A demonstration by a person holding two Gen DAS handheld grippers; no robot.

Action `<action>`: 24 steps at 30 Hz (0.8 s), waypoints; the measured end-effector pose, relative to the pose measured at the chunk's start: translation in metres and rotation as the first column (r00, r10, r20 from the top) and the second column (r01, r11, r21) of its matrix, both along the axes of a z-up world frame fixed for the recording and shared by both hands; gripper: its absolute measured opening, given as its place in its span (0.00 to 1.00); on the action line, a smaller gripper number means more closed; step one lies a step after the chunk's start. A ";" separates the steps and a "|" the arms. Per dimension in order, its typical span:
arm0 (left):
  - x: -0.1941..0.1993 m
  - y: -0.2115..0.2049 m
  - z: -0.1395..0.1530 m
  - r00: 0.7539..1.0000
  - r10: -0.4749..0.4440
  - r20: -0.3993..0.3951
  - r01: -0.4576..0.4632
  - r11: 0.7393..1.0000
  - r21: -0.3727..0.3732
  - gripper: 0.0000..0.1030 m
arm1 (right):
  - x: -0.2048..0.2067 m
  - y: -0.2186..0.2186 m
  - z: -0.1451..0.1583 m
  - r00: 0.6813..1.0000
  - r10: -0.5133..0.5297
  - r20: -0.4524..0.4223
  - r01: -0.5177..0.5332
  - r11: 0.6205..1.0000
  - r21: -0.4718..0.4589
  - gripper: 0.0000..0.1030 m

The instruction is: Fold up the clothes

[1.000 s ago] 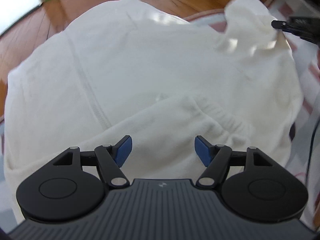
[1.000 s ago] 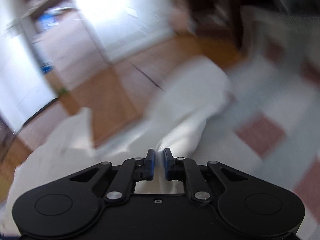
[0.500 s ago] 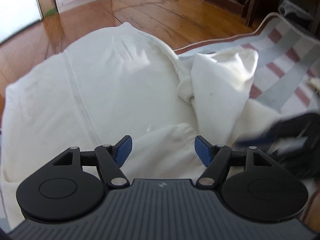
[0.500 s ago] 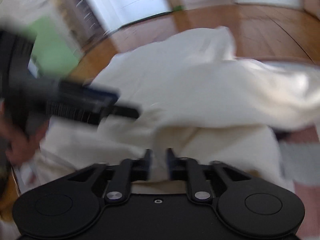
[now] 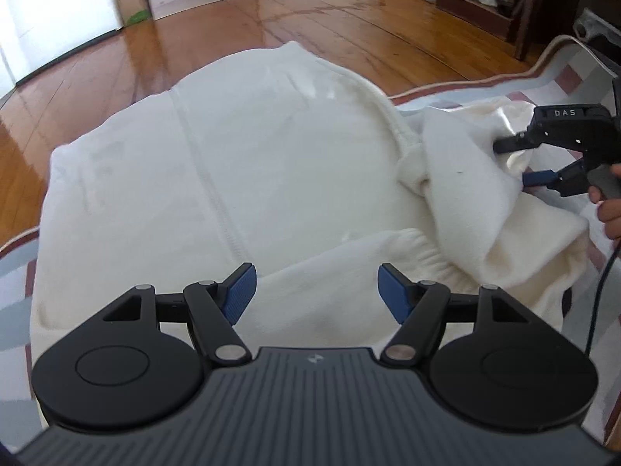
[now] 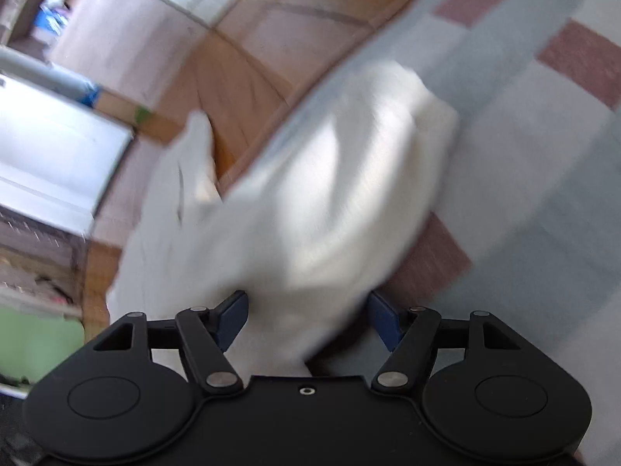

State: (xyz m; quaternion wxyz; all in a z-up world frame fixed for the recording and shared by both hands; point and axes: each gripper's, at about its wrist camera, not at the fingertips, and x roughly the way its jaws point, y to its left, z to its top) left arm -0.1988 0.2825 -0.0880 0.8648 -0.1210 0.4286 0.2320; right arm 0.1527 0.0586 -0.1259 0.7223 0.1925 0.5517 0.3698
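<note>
One white garment (image 5: 240,178), rug (image 5: 458,93), seemingly no containers

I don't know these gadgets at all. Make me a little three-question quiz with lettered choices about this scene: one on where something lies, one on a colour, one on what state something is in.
1. Where does the white garment lie?
A. on a striped rug beside a wooden floor
B. on a hanger
C. inside a basket

2. What colour are the pads on the left gripper?
A. red
B. blue
C. yellow

3. How do the left gripper's jaws stand?
A. clamped on a sleeve
B. apart, with nothing pinched
C. hidden under the cloth

Answers:
1. A: the rug with grey and red stripes shows beside the garment, and the wooden floor lies past it.
2. B: both pads are plainly blue.
3. B: the fingers stand wide above the cloth without pressing on it.
</note>
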 end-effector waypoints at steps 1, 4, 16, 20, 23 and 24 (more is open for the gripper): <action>-0.004 0.004 0.000 1.000 0.016 0.006 -0.016 1.000 -0.013 0.67 | -0.001 0.002 -0.003 1.000 0.001 0.025 -0.001 1.000 0.007 0.66; -0.014 0.011 0.005 0.998 0.054 0.026 -0.054 0.998 -0.020 0.67 | -0.017 0.016 0.009 0.982 0.063 0.180 -0.054 0.997 -0.054 0.11; -0.072 0.045 0.017 0.959 0.269 0.091 -0.276 0.958 0.079 0.67 | -0.213 0.060 0.147 0.458 0.377 0.805 -0.619 0.786 -0.016 0.11; -0.104 0.068 0.014 0.915 0.390 0.102 -0.396 0.918 0.037 0.67 | -0.268 0.102 0.115 0.341 0.693 0.635 -0.845 0.522 -0.116 0.15; -0.118 0.070 0.008 0.906 0.416 0.072 -0.419 0.907 0.031 0.67 | -0.292 0.103 0.084 0.250 0.793 0.556 -0.869 0.437 -0.232 0.19; -0.120 0.067 0.007 0.910 0.410 0.066 -0.413 0.910 0.041 0.67 | -0.296 0.099 0.077 0.230 0.811 0.538 -0.873 0.416 -0.254 0.22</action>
